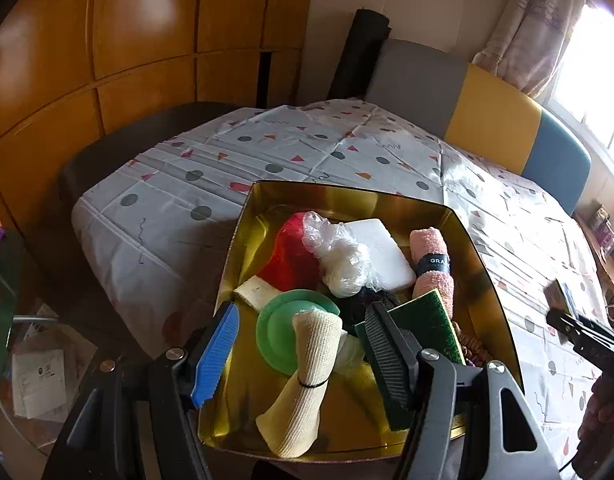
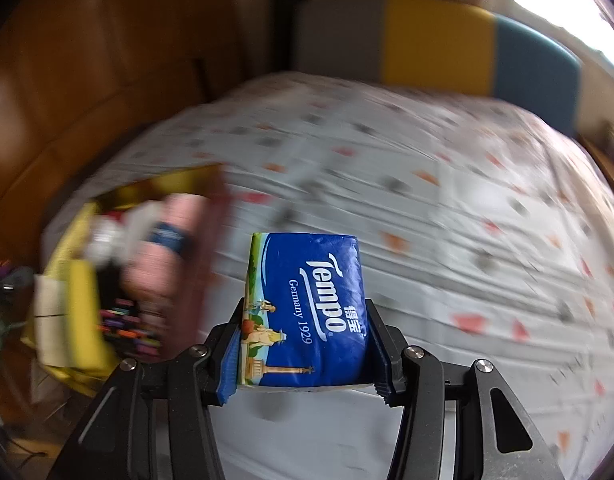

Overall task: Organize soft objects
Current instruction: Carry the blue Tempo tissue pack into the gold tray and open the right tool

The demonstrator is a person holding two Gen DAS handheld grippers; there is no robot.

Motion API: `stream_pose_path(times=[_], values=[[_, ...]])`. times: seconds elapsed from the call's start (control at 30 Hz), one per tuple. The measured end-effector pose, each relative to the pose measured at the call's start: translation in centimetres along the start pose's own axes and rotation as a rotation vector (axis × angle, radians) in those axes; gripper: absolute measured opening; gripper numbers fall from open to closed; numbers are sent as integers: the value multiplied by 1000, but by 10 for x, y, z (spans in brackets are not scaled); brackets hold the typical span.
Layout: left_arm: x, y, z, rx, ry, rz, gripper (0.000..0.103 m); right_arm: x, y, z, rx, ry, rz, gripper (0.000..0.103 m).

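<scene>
Gold tin (image 1: 459, 216) mid-frame is nearly full, left claw (image 1: 303, 354) wide and empty, right claw (image 2: 307, 354) clamping the tissue pack (image 2: 307, 312), probably last.

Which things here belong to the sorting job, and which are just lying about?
Job:
- gold tin
- tissue pack, clamped in the right gripper
- cream cloth roll, between the open jaws of the left gripper
- pink towel roll
- red cloth
- green scouring pad

Lying about:
- patterned tablecloth
- chair
- curtain
</scene>
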State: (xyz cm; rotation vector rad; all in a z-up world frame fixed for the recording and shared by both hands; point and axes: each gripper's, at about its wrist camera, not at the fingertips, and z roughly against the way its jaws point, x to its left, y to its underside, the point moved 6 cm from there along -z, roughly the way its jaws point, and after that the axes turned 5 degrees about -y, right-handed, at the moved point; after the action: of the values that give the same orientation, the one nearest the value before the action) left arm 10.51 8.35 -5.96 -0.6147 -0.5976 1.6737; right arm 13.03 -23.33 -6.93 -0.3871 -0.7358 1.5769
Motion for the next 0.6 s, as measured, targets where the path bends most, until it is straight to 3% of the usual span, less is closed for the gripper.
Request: stream_pose_path(times=[0.1, 0.2, 0.43, 0.6], values=[[3, 0, 7, -20, -20, -3, 66, 48, -8, -9, 1, -61, 70, 53], [8, 0, 14, -43, -38, -3, 66, 83, -8, -26, 18, -60, 139, 53], [18, 2, 23, -72, -65, 3, 66, 116, 6, -61, 93, -38, 178, 53], [23, 4, 24, -75, -79, 11, 66, 123, 8, -62, 84, -30, 206, 54]])
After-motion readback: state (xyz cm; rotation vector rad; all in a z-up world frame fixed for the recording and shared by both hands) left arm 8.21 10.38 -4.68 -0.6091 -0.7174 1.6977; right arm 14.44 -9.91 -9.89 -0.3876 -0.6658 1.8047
